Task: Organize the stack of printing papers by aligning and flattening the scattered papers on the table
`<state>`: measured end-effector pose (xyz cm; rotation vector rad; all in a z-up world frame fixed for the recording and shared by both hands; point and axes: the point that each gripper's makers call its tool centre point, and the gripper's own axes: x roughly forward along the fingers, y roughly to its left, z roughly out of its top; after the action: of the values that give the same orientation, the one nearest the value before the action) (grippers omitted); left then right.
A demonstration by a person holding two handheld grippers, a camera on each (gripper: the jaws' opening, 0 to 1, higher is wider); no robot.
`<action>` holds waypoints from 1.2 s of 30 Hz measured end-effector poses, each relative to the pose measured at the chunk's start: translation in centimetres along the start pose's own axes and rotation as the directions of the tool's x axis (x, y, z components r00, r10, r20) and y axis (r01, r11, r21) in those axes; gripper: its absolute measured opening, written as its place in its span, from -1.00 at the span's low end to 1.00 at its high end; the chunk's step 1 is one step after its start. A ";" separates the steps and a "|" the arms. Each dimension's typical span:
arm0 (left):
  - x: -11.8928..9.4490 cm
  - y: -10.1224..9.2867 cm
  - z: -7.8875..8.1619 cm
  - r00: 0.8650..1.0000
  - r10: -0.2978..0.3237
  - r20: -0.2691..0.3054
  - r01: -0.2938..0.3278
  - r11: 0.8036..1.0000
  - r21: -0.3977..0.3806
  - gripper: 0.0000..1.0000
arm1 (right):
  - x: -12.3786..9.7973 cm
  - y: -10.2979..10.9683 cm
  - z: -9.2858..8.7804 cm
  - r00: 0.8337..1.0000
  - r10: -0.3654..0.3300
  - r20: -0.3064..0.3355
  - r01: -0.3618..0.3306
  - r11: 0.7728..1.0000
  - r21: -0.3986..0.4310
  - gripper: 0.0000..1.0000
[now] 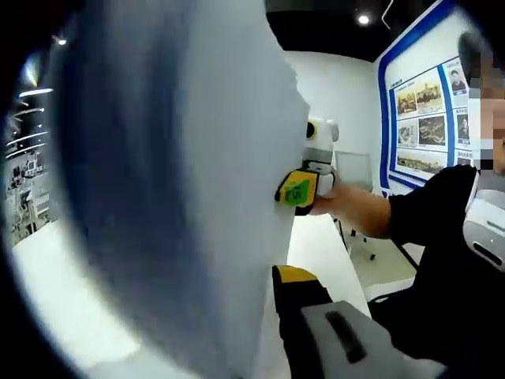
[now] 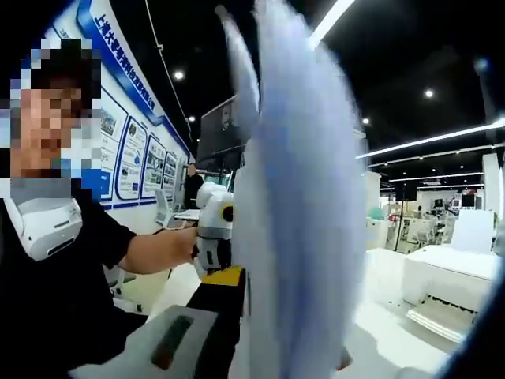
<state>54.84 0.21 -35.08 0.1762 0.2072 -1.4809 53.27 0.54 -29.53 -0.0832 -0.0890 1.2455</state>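
A person in a black short-sleeved top (image 1: pixel 442 260) stands close behind the work, with a white device hanging at the chest (image 2: pixel 43 225). Behind them runs a blue-framed wall board of photographs (image 1: pixel 426 118); on the other side a dark hall opens out with strip lights overhead and white machines (image 2: pixel 450 284).

The stack of printing papers (image 1: pixel 197 197) is lifted off the white table (image 1: pixel 319 253) and held upright, edge-on — a thick, smooth, pale sheaf, blurred, its top corners fanning apart in the right gripper view (image 2: pixel 300 197). It blocks most of each view.

The left gripper (image 1: pixel 272 316) has one yellow-tipped black jaw pressed against the stack's side; its other jaw is hidden behind the paper, so it appears clamped on the stack. The right gripper (image 2: pixel 241 308) grips the sheaf likewise, one yellow-topped jaw showing against the sheets.
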 end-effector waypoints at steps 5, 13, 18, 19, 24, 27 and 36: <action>-0.7 0.2 -0.2 1.000 -0.001 0.005 0.001 1.000 0.010 -0.85 | -1.6 -1.0 0.6 0.999 -0.031 0.028 0.030 1.000 0.007 -0.57; -0.7 0.3 0.1 1.000 -0.010 0.026 0.011 0.999 -0.035 -0.81 | -2.0 -1.1 -0.1 0.999 -0.029 0.013 0.029 1.000 0.002 -0.59; -0.7 0.1 0.1 1.000 -0.018 0.021 0.019 0.999 -0.041 -0.85 | -1.9 -1.3 -0.2 1.000 -0.022 -0.009 0.021 0.999 -0.031 -0.85; -0.7 0.1 0.1 1.000 -0.019 0.019 0.019 0.999 -0.035 -0.86 | -2.0 -1.4 -0.2 1.000 -0.019 -0.011 0.019 0.999 -0.034 -0.89; -0.8 0.2 0.1 1.000 -0.016 0.017 0.017 0.999 -0.035 -0.86 | -1.9 -1.2 -0.3 1.000 -0.005 -0.017 0.005 1.000 -0.014 -1.00; -0.8 0.3 0.1 1.000 -0.012 0.019 0.013 0.999 -0.036 -0.86 | -1.9 -1.2 -0.3 1.000 -0.009 -0.021 0.009 1.000 -0.009 -1.00; -2.3 0.6 1.5 0.999 0.033 0.043 -0.033 0.999 0.002 -0.75 | -2.3 -1.3 0.3 0.998 -0.023 -0.056 0.022 0.999 -0.025 -1.00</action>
<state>55.27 2.14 -33.06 0.1491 0.1669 -1.4512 53.70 -2.04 -29.18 -0.1378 -0.0559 1.2191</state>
